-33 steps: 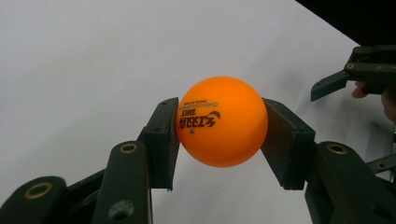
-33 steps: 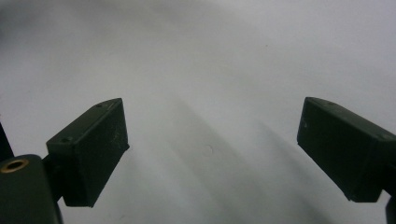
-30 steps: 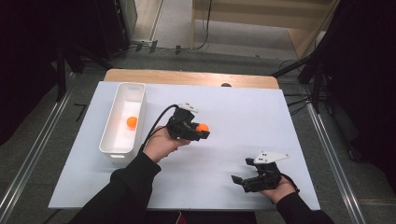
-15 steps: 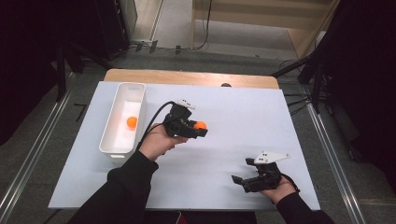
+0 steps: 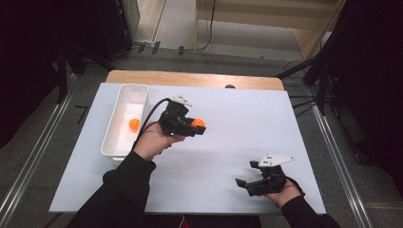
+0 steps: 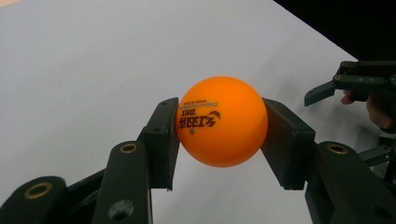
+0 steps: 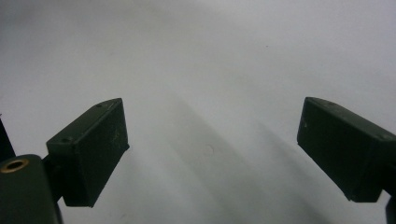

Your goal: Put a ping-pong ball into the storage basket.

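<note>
The orange ball sits clenched between the two jaws of the left gripper, at the very tip of the tool, in the high view. That gripper is carried above the white table, and its black cable loops back from its body toward the person's sleeve. Behind and to the side of the left gripper, away from its jaws, stands a white tray, and a second orange ball lies inside it, well apart from the held one. The right gripper rests low near the table's near edge, far from the left gripper and on the side toward which that gripper's jaws point; its jaws are spread with nothing between them, and a grey three-cornered plate tops it.

In the left gripper view, the orange ball fills the gap between the black jaws, each pad pressed flat against one side of it, so the grip is firm. Dark printed lettering shows on the face of the ball nearest the camera. Beyond the ball lies the bare white table, and off past one jaw the right gripper appears farther away.

In the right gripper view, the right gripper is released: its two black jaws stand wide apart, and between them lies the pale table surface.
</note>
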### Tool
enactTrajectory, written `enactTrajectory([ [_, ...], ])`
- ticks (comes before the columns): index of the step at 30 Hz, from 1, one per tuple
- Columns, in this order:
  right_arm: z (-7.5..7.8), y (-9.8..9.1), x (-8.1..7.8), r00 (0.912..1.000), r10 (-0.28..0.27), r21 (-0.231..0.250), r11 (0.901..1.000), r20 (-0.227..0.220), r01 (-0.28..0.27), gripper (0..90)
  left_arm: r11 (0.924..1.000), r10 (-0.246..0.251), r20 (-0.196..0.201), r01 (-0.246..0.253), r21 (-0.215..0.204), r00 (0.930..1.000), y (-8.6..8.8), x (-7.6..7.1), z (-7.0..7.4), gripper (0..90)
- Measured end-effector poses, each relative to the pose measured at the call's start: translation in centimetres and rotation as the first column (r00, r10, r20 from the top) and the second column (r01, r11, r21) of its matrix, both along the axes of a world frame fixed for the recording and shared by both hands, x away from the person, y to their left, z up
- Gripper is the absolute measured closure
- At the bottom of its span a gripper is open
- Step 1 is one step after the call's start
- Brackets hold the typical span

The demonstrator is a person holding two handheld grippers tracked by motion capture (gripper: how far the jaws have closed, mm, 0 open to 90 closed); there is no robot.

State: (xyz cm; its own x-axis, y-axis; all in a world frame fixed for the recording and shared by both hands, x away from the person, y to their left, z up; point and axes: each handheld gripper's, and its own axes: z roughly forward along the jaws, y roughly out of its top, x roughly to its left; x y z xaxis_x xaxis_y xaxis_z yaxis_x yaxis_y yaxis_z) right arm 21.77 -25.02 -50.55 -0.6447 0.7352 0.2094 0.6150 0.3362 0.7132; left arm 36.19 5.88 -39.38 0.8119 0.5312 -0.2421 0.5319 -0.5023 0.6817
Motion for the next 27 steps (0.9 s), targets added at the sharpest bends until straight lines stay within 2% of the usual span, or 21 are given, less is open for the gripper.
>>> enactTrajectory([
  [11,0.0,0.0,0.0,1.0000,0.002,-0.001,1.0000,0.000,-0.002,7.3,0.9998,0.011,-0.002,-0.011,-0.015,0.9999,1.0,0.2,0.7,50.5],
  [18,0.0,0.0,0.0,1.0000,0.003,-0.002,1.0000,0.000,-0.003,7.3,0.9998,0.020,0.002,-0.020,0.000,0.9998,1.7,0.4,1.2,50.5],
  [25,0.0,0.0,0.0,1.0000,0.003,-0.003,1.0000,0.000,-0.003,7.3,0.9988,0.049,0.020,-0.049,-0.007,0.9986,2.7,0.6,1.8,50.5],
  [27,0.0,0.0,0.0,1.0000,0.004,-0.004,1.0000,0.001,-0.004,7.3,0.9979,0.064,0.034,-0.064,0.002,0.9974,3.0,0.7,2.0,50.5],
])
